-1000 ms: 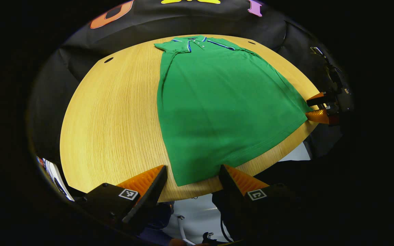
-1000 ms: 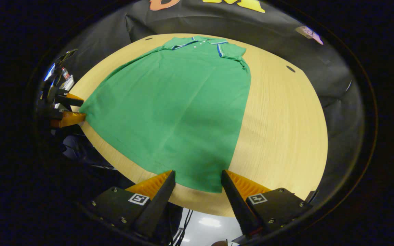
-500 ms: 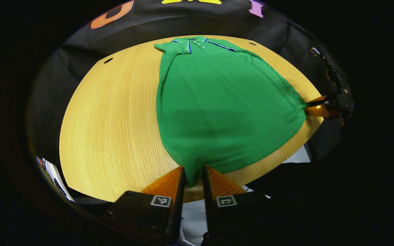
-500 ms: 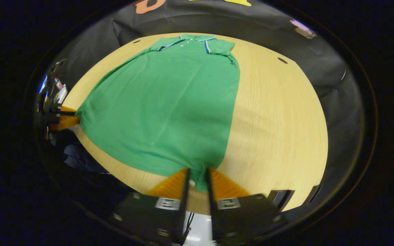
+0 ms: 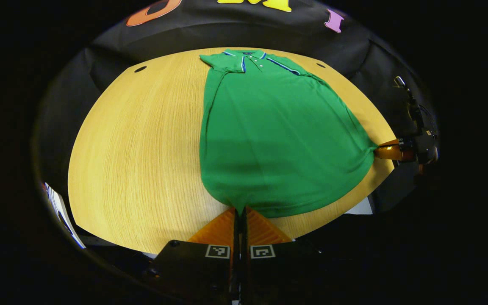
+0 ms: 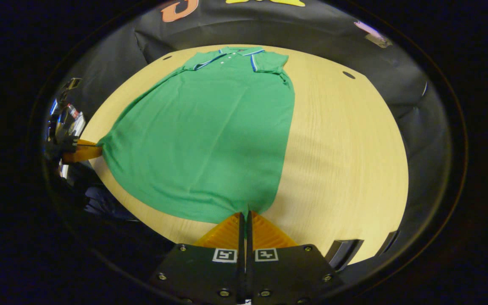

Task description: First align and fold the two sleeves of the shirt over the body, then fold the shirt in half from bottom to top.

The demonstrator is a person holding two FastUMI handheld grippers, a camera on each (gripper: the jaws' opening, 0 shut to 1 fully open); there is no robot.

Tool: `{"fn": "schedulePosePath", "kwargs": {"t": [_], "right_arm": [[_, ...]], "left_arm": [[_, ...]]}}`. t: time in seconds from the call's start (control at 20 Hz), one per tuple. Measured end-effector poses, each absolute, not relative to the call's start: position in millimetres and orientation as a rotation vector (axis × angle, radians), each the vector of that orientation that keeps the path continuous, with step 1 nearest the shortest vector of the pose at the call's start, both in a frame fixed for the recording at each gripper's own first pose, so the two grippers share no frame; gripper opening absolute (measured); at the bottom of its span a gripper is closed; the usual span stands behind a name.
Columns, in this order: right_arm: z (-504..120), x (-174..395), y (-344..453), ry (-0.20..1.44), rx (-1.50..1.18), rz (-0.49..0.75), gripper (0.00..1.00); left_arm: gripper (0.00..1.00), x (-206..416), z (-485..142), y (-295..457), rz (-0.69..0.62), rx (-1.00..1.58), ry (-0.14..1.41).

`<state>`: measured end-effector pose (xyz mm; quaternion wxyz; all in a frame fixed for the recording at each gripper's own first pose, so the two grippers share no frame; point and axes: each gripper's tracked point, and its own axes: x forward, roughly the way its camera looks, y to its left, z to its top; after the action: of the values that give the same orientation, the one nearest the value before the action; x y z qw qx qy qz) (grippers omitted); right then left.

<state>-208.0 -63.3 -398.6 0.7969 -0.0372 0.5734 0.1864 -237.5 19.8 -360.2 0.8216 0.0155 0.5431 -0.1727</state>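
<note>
A green polo shirt lies flat on the round wooden table, collar at the far side, both sleeves folded in over the body. My left gripper is shut on the shirt's near left hem corner. In the right gripper view the same shirt spreads over the table, and my right gripper is shut on the near right hem corner. Each gripper shows small in the other's view, pinching the opposite hem corner: the right gripper and the left gripper.
Small dark holes mark the tabletop near its far rim. Black cloth walls ring the table. The near table edge runs just under my left gripper. Bare wood lies to the left of the shirt in the left gripper view.
Both grippers went from wide open to shut on the hem corners. The hem now bunches toward each pinch and both cameras have come in slightly closer over the table.
</note>
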Motion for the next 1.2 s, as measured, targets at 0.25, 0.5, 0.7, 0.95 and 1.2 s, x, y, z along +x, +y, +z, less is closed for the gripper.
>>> {"fn": "schedulePosePath", "kwargs": {"t": [0.25, 0.5, 0.7, 0.95, 1.2], "right_arm": [[-372.9, -185.1, -61.9, 1.193, -0.013, 0.39, 0.01], [-341.7, -159.3, -62.6, 1.126, -0.001, 0.389, 0.01], [-314.6, -133.2, -62.4, 1.064, 0.029, 0.373, 0.01], [-289.6, -97.4, -63.1, 0.991, 0.023, 0.36, 0.01], [-255.0, -53.9, -64.0, 0.907, 0.025, 0.35, 0.01]], "left_arm": [[0.04, -216.0, -335.3, 16.1, -0.382, 0.032, 1.091], [0.04, -185.6, -305.8, 15.3, -0.397, 0.033, 1.001], [0.04, -148.7, -279.9, 17.8, -0.403, 0.048, 0.915], [0.04, -115.4, -260.3, 19.2, -0.393, 0.057, 0.848], [0.04, -73.7, -236.0, 14.0, -0.383, 0.038, 0.769]]}}
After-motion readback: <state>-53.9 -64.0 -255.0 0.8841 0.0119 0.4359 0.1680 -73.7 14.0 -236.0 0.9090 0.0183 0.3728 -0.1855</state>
